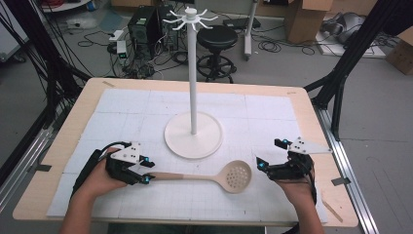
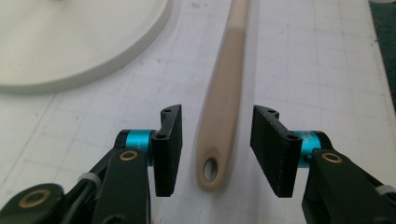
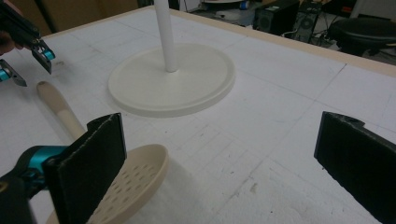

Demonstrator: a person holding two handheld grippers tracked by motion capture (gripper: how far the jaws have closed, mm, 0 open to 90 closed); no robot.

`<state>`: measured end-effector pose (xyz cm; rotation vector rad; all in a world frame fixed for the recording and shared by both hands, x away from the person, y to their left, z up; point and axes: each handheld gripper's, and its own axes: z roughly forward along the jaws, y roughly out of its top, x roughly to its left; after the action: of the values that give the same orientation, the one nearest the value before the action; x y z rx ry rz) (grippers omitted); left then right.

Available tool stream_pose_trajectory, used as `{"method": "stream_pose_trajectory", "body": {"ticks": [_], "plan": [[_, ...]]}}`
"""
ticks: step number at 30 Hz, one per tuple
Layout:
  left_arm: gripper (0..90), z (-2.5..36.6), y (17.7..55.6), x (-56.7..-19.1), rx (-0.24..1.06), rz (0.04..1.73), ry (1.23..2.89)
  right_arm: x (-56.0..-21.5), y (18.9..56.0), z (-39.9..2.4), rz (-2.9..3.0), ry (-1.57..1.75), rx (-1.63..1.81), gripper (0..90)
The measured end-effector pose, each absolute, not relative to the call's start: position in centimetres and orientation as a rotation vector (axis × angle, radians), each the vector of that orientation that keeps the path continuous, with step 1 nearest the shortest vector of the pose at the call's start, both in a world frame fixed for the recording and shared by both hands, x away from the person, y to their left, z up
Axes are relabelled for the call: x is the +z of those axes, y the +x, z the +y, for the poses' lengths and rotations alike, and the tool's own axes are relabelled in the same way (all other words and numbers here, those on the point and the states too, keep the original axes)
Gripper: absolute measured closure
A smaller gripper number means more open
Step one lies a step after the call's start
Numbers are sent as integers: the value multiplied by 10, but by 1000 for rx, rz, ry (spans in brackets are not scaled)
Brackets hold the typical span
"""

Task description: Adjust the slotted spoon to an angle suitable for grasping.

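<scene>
A workshop floor with cables, computer towers (image 1: 146, 29) and a black stool (image 1: 217, 41) is seen behind a light wooden table (image 1: 58, 161), and most of the tabletop is covered by a white gridded mat (image 1: 272, 112). Near the middle of the mat a white stand (image 1: 193, 73) is placed on a round base (image 1: 193, 139), with small hooks at its top. The hooks are seen in the high view; in the gripper views, part of the base and, in the right one, the lower pole are seen.

A beige slotted spoon (image 1: 214, 176) is laid flat on the mat between the base and the near edge of the tabletop, its handle pointing to the left edge and its perforated bowl to the right edge.

The left gripper (image 1: 146, 170) is held at the handle end. In the left gripper view, the handle end with its hanging hole (image 2: 210, 169) is found between the two pads (image 2: 169, 149), which are kept apart, with a clear gap on each side; the handle is not pressed.

The right gripper (image 1: 263, 165) is held just beside the bowl, near the right edge. In the right gripper view its jaws are spread wide, and the bowl (image 3: 133, 182) is partly hidden behind one pad (image 3: 91, 172). Whether this pad touches the bowl cannot be told. The left gripper (image 3: 28, 49) is also seen there, far off, near the handle tip.
</scene>
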<state>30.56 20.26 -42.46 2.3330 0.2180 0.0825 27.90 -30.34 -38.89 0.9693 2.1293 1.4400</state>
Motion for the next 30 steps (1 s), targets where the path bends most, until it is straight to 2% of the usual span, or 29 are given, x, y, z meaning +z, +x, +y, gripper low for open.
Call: {"method": "stream_pose_trajectory", "body": {"ticks": [5, 8, 16, 30], "plan": [[586, 197, 308, -434, 73, 218, 2402, -390, 279, -303, 2132, 968, 1433, 10], [655, 193, 309, -436, 62, 191, 2422, -390, 279, -302, 2138, 969, 1434, 10], [662, 182, 306, -432, 118, 153, 2420, -388, 279, -301, 2136, 959, 1436, 10], [670, 119, 312, -437, 63, 93, 2396, -386, 279, -294, 2161, 928, 1440, 11]]}}
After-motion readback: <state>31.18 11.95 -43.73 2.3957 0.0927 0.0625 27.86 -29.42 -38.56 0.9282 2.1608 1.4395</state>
